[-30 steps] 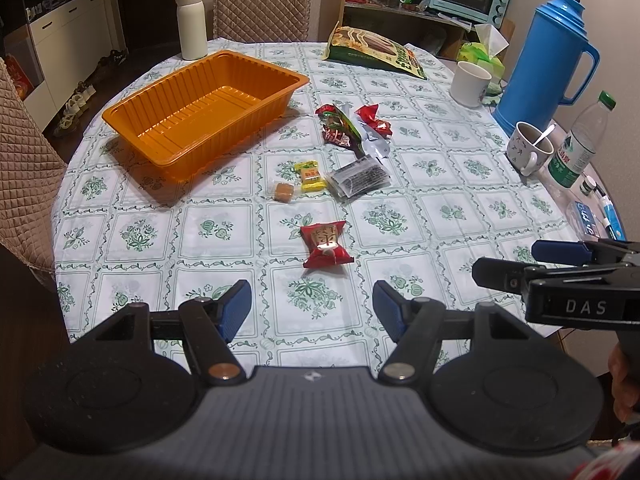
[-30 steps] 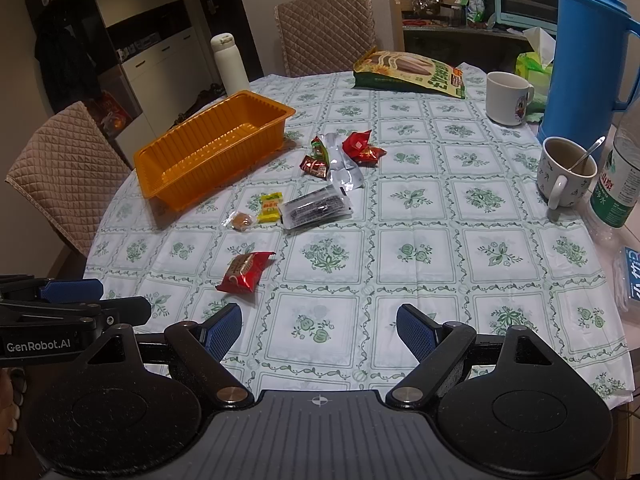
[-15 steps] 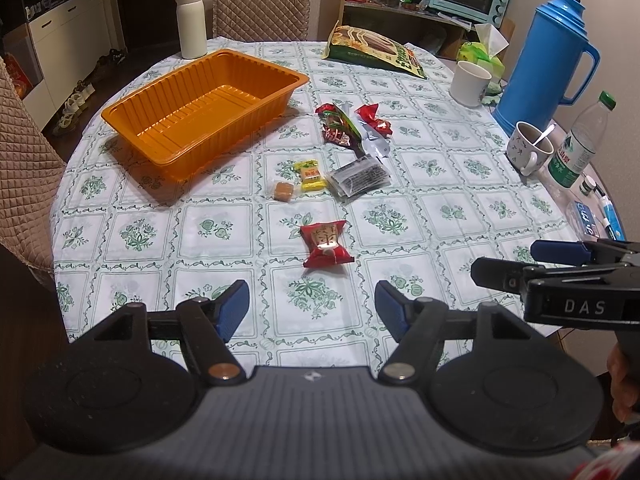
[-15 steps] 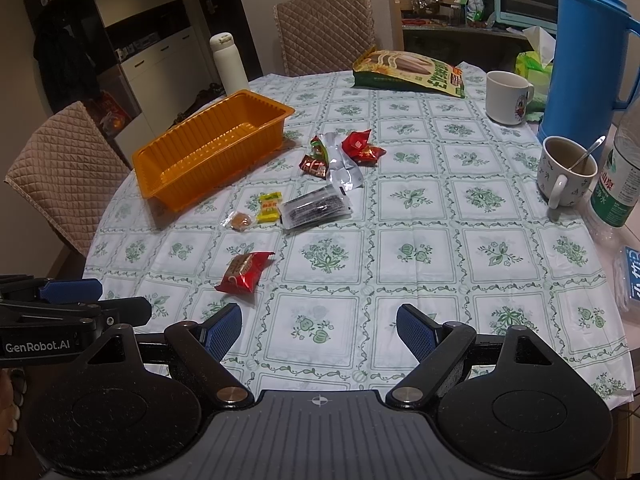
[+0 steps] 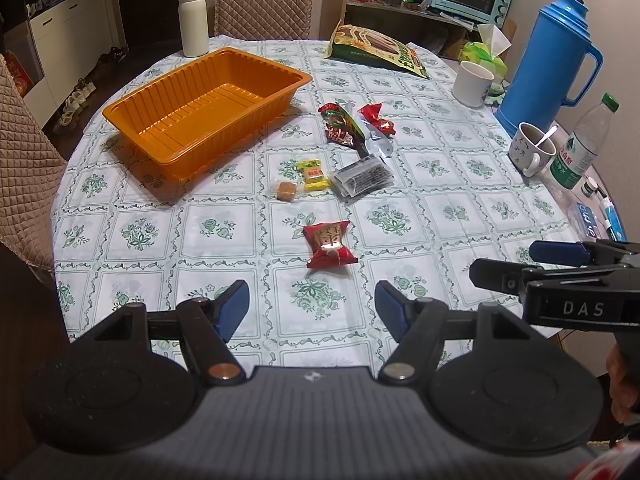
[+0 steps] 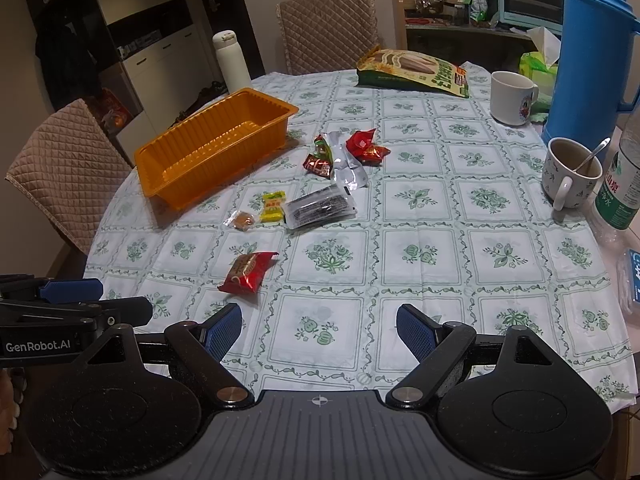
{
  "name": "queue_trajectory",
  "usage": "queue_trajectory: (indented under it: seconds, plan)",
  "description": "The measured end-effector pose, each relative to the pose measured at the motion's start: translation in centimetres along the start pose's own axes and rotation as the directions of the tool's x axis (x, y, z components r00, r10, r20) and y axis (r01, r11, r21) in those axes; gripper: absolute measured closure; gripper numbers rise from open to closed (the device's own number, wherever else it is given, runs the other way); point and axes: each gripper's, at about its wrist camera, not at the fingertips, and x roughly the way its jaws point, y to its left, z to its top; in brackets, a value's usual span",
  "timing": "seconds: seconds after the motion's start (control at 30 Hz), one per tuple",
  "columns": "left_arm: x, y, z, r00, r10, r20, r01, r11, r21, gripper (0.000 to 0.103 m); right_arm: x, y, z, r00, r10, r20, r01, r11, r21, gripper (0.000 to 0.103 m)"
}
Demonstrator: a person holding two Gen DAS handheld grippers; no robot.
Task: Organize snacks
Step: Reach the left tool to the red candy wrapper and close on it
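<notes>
— So, where do your tongs stand?
— Both left tongs [image 5: 312,307] and right tongs [image 6: 319,334] gape empty; red snack packet [image 5: 329,244] lies mid-frame, orange tray [image 5: 208,100] upper left.
— Risk?
— Slick wrapper may slip your pinch.

Orange tray [image 5: 208,108], red snack packet [image 5: 329,244], yellow candy [image 5: 313,175], blue thermos [image 5: 550,60], white tablecloth with green floral squares [image 5: 440,208]

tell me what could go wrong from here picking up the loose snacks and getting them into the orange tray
1. The flat red foil snack packet lies flush on the patterned tablecloth; open left gripper could pinch cloth and drag things.
2. The small yellow candy, brown candy and clear dark packet lie close together; one grab may knock neighbours.
3. The orange plastic tray looks light and could slide.
</notes>
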Motion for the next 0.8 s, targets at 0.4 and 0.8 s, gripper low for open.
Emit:
queue_trajectory:
  seconds: [0.4,0.8]
  plan:
    - [0.9,0.5,0.3,0.999,-0.016,-0.028,0.016,1.000,-0.008,0.035,1.0,-0.4,0.4,1.000,-0.003,-0.012,0.003,1.000,0.019,0.019]
    - [5.1,0.7,1.1,0.997,-0.076,-0.025,0.077,0.997,0.027,0.035,2.8,-2.2,0.6,0.999,-0.036,-0.037,0.038,0.998,0.057,0.019]
